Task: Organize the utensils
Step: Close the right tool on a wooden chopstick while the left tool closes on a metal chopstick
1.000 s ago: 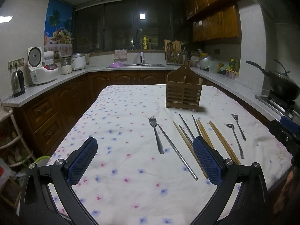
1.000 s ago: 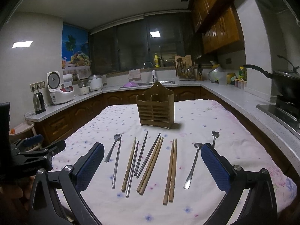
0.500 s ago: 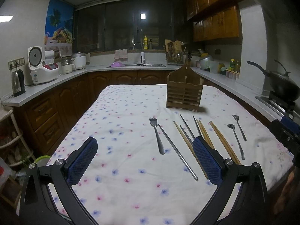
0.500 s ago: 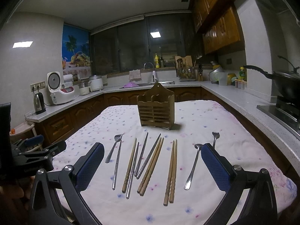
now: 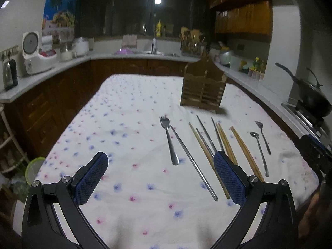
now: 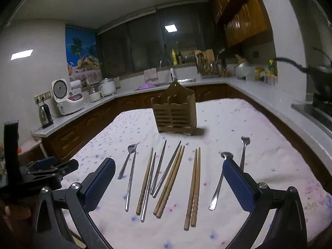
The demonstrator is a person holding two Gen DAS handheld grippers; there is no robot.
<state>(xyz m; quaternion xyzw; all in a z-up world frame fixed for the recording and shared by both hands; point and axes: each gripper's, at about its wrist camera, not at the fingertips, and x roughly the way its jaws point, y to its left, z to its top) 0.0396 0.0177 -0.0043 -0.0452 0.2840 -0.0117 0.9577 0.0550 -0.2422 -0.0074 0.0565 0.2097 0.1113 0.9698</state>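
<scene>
A wooden utensil holder (image 6: 174,112) stands upright on the flowered tablecloth (image 6: 259,145); it also shows in the left wrist view (image 5: 202,91). In front of it lie, side by side, a fork (image 5: 169,139), several metal chopsticks (image 6: 158,167), several wooden chopsticks (image 6: 194,183), a spoon (image 6: 220,178) and a small fork (image 6: 243,151). My left gripper (image 5: 159,172) is open and empty, above the cloth left of the row. My right gripper (image 6: 169,178) is open and empty, above the near ends of the chopsticks.
Kitchen counters run around the table: a rice cooker (image 5: 34,54) and a kettle (image 5: 9,73) on the left, a sink (image 5: 153,51) at the back, a wok (image 5: 311,95) on the stove at the right. The tablecloth (image 5: 116,124) left of the fork is bare.
Both grippers have come slightly nearer and lower over the table. The right one has shifted a little. No utensil has moved.
</scene>
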